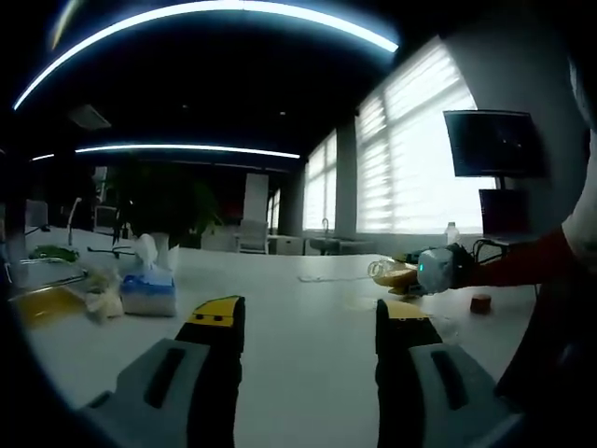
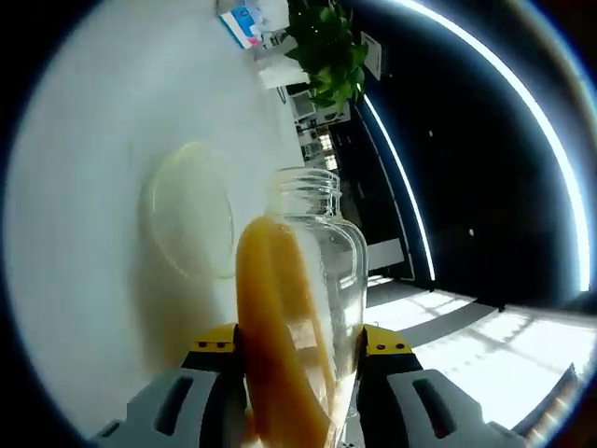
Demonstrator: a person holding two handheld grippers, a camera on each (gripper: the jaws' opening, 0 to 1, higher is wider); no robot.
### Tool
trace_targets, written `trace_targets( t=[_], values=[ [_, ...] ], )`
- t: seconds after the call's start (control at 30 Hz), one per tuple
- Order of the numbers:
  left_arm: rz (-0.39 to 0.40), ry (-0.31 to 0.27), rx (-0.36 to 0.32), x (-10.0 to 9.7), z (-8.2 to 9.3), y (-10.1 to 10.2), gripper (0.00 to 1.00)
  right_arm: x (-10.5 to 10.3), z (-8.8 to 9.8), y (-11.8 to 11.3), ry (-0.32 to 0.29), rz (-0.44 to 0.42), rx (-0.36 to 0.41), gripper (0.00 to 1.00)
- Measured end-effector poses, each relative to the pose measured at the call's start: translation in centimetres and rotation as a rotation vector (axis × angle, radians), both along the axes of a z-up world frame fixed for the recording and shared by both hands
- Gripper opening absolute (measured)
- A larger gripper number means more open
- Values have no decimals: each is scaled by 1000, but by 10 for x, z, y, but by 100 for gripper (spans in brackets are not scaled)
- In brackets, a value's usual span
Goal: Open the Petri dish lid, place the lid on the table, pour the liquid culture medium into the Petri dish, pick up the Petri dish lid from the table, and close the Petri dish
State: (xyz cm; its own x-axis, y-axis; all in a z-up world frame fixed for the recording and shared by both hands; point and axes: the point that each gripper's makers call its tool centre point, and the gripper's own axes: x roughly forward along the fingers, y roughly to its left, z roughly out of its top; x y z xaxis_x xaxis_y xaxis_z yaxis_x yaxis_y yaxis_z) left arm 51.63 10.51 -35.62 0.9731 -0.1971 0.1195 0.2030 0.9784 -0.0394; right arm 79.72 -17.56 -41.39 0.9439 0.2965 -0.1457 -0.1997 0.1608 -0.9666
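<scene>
One white table (image 1: 308, 327) spreads under my grippers. My right gripper (image 2: 297, 359) clenches one glass bottle (image 2: 303, 308) of amber medium, tipped, mouth beside one clear Petri dish (image 2: 191, 224) ahead. My left gripper (image 1: 308, 327) hangs released, one tissue pack (image 1: 149, 285) ahead-left.

Grey bodies and yellow-capped black jaws are seen on the left gripper (image 1: 310, 322) and on the right gripper (image 2: 298, 347). A clear glass bottle (image 2: 303, 308) is tinted by amber liquid (image 2: 275, 364). The Petri dish (image 2: 189, 222) is transparent and colourless. The table (image 1: 308, 373) is white. A tissue pack (image 1: 149, 285) is pale blue and white. A plant (image 2: 328, 47) is green. A sleeve (image 1: 522, 266) is red.
</scene>
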Motion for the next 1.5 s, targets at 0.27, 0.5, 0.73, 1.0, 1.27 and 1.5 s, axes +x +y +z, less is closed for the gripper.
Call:
trace_targets(
  t=[0.27, 0.5, 0.73, 1.0, 1.27, 1.5],
  values=[
    [0, -2, -9, -1, 1, 1, 48, -3, -5, 4, -10, 13, -39, 41],
    [3, -2, -14, 0, 0, 3, 48, -2, -7, 6, -13, 15, -58, 41],
    [6, 3, -19, 1, -2, 4, 47, -1, -6, 7, -8, 19, -56, 41],
    [9, 4, -18, 2, -2, 5, 47, 1, -4, 7, -3, 16, -41, 41],
    [12, 3, -20, 3, -1, 5, 47, 2, -8, 8, 0, 29, -64, 41],
    [14, 3, -23, 3, -1, 6, 47, 2, -9, 9, 0, 36, -74, 41]
  ],
)
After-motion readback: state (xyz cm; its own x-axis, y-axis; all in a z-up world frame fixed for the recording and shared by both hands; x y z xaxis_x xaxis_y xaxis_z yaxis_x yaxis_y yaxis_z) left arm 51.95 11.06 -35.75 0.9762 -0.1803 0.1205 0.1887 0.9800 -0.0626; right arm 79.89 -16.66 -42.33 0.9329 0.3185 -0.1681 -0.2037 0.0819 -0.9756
